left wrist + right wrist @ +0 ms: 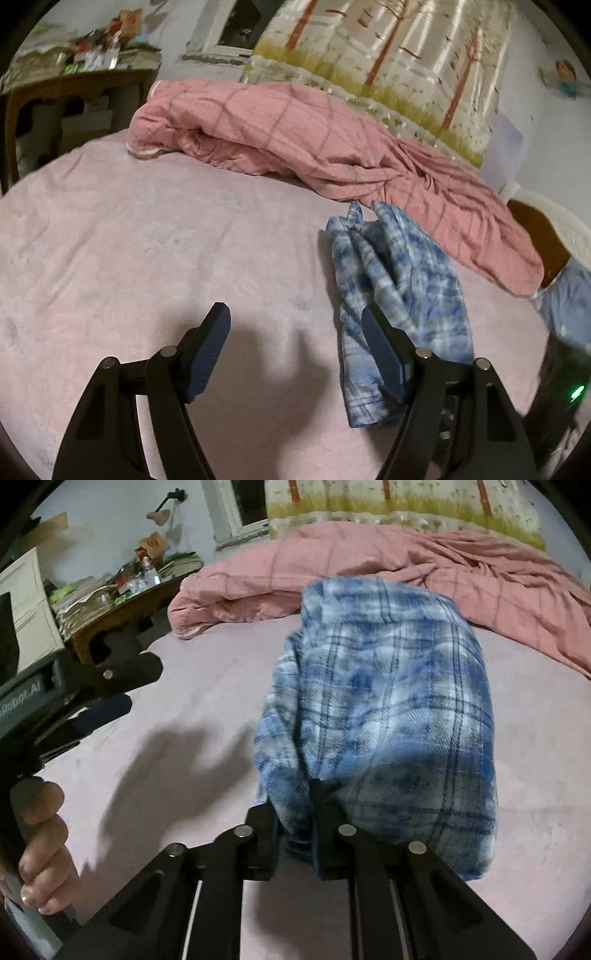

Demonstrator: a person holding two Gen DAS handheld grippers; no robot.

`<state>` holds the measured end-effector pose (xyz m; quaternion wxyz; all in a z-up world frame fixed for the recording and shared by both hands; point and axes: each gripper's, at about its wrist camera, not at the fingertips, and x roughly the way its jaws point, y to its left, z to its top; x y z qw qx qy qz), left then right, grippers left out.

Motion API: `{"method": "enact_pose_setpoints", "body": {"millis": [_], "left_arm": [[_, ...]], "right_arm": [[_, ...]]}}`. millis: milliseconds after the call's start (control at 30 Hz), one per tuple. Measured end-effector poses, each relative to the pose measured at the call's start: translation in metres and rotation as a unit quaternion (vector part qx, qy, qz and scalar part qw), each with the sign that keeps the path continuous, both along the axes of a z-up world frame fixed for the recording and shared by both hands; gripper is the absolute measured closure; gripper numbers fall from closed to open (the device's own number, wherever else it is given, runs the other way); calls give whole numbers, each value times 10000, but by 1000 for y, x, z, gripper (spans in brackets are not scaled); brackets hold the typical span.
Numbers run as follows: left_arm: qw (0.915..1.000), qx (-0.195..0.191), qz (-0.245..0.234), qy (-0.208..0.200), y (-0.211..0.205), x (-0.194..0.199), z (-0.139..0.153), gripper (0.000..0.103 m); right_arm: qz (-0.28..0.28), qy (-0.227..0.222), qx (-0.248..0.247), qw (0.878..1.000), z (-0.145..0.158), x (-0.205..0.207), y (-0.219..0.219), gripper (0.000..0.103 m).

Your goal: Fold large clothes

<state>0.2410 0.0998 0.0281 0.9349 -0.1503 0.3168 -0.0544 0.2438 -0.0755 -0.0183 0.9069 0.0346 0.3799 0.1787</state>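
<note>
Blue plaid shirt (380, 716) is bunched up and clamped in the right tool (299, 827), fingers pinched tight on a fold at its lower edge; the rest of the cloth hangs forward of the tool over the pink bed sheet (192, 686). From the left wrist view the same shirt (395, 284) lies crumpled just right of the left tool (295, 347), its cloth running behind that tool's right finger (380, 354); cannot tell if they touch. Left tool is spread wide with nothing between its fingers, hovering above the bed sheet (147, 251). Pink checked blanket (314, 147) is heaped ahead of both tools, past the shirt, along the far side of the bed. Cluttered wooden desk (74, 85) sits far ahead-left. In the right wrist view, the left tool (110, 686) shows at the left edge, with a hand (44, 849) gripping its handle. Tree-print curtain (388, 55) hangs behind the blanket.
</note>
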Motion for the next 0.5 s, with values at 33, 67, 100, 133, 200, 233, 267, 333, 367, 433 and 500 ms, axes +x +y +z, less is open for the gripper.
{"method": "enact_pose_setpoints", "body": {"millis": [33,67,100,133,200,233,267,333,367,433,500], "left_arm": [[10000,64,-37,-6,-3,-1,0,31],[9999,141,-58,-23,-7,-1,-1,31],[9998,211,-58,-45,-11,-2,-1,31],[9996,269,-54,-69,-12,-3,-2,31],[9994,322,-43,-92,-15,-5,-4,31],[9994,318,-83,-68,-18,-5,-6,31],[9993,339,-159,-31,-21,-4,-7,31],[9990,376,-252,-68,-24,-6,-6,31],[9989,353,-297,-128,-25,-7,-5,31],[9976,242,-579,-303,-29,-13,1,31],[9942,73,-963,-481,-38,-18,10,31]], "right_arm": [[36,9,164,9999,4,0,-5,80],[76,17,271,9996,7,-2,-10,68],[123,31,404,9991,10,-5,-15,52],[174,50,492,9986,13,-8,-16,47],[170,41,430,9989,16,-16,-22,46],[143,21,378,9992,19,-23,-27,46],[123,21,366,9993,21,-27,-28,47],[21,37,413,9991,26,-40,-46,46],[-58,5,411,9991,28,-42,-52,46],[-389,-212,212,9988,37,-48,-69,46],[-809,-449,-68,9957,47,-46,-87,46]]}}
